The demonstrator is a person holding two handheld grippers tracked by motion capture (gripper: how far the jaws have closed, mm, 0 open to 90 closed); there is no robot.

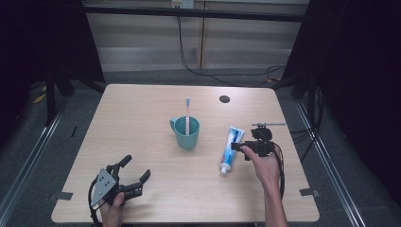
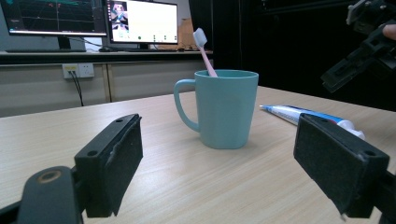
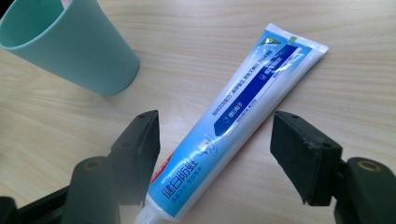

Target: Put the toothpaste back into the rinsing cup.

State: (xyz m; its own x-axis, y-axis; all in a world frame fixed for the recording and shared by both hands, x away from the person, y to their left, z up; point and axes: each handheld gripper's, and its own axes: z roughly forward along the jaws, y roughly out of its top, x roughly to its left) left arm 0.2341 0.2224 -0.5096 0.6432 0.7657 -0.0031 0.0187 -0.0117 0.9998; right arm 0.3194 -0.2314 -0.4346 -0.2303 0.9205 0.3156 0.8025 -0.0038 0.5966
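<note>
The toothpaste tube (image 3: 247, 112) lies flat on the wooden table (image 1: 142, 142), just to the right of the teal mug (image 1: 186, 133) that holds a pink toothbrush (image 1: 187, 113). The right gripper (image 3: 215, 158) hangs over the tube's lower half, jaws spread wide to either side of it, pads clear of the tube and holding nothing. The left gripper (image 2: 219, 163) rests near the table's front left corner, jaws wide apart and empty, facing the mug.

The toothpaste tube (image 3: 243, 121) carries Chinese lettering, too small to read reliably.
</note>
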